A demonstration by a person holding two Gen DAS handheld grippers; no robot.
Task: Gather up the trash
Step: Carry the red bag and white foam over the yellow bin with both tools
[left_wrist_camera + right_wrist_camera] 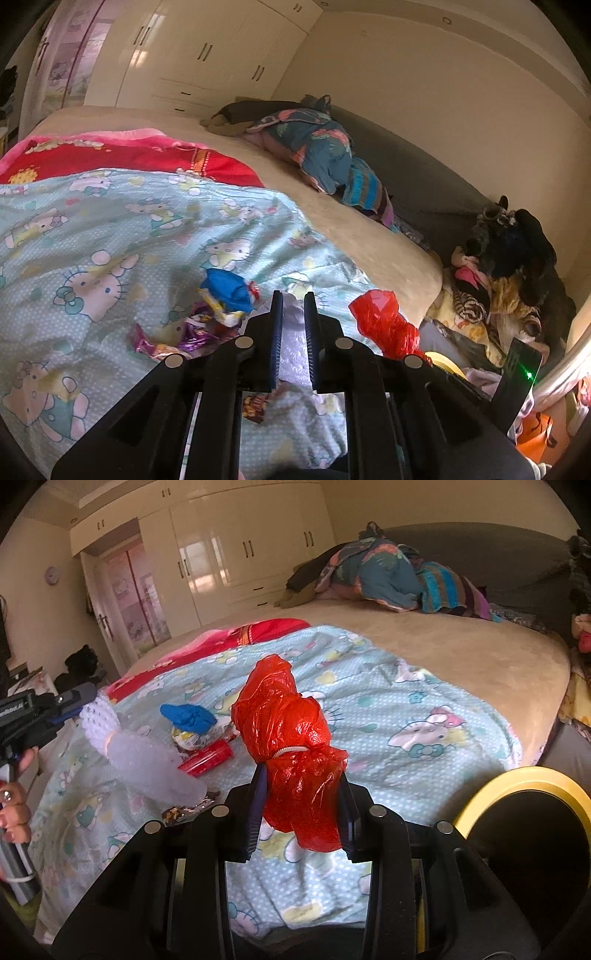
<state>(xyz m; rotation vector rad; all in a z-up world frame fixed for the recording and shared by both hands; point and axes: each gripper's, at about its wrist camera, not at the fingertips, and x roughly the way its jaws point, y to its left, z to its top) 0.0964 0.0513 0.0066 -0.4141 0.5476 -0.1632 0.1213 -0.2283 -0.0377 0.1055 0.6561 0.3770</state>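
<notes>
Both hands are mid-collection over the bed (480, 664), and each claw already carries a piece of trash. The right claw (301, 805) is clamped on a crumpled red plastic bag (291, 746), held clear above the cartoon-print quilt (406, 716); the left claw (293, 332) stands narrow, pinching a strip of clear bubble wrap (147, 764), which the right wrist view shows trailing from its tips down toward the quilt. Judging from this, the step in hand is the carry: both pickups look done and the loads are ready to go to a bin. A round yellow-rimmed bin (524, 834) with a dark inside sits just beside the bed at the lower right, near the right claw, so the next move probably calls for swinging the red bag over that rim and opening the claw only once the bag hangs inside it; the bubble wrap would follow, and its loose trailing end could catch on the quilt or the rim. Left on the quilt I count one blue crumpled piece (190, 718) resting on a round printed packet (195, 738), one red packet (207, 758) just beside them, and one dark shiny wrapper (184, 810) nearer the camera; the left wrist view shows what may be further foil scraps (177, 339), too tangled to count surely. That makes one bag, one strip of wrap, one bin, two claws.
</notes>
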